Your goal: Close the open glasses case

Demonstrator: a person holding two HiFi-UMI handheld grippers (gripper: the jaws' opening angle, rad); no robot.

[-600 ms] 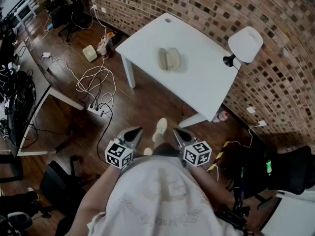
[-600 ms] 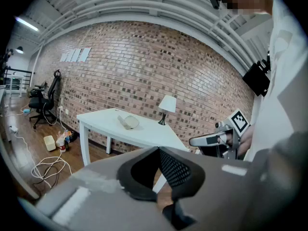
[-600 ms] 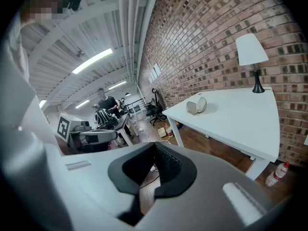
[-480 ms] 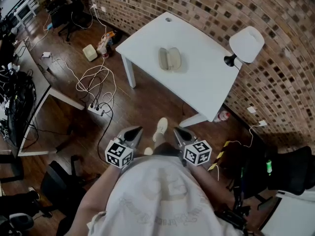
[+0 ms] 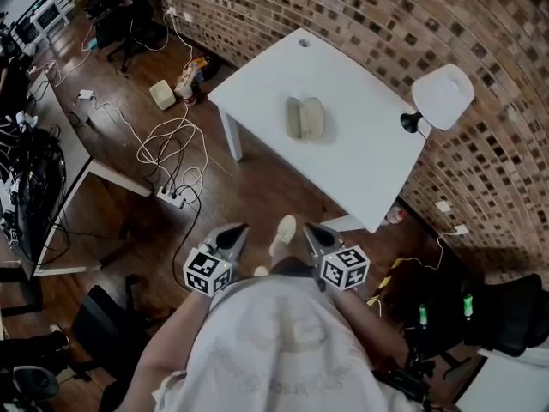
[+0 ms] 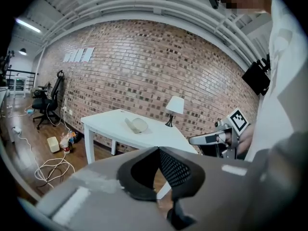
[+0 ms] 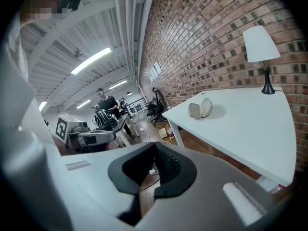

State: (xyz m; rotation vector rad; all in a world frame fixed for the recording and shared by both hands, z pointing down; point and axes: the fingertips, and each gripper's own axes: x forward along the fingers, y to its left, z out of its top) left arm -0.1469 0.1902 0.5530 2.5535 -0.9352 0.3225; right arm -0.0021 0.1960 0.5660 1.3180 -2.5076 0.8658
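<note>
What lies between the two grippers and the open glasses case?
Head view: the person's shoe, then wooden floor, then the bare top of the white table up to the glasses case.

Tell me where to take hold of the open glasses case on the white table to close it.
Grip the free long edge of one shell of the glasses case, away from the hinge down its middle, probably coming from above. The two shells lie spread apart on the table, so that outer rim likely offers a pinch and leverage.
</note>
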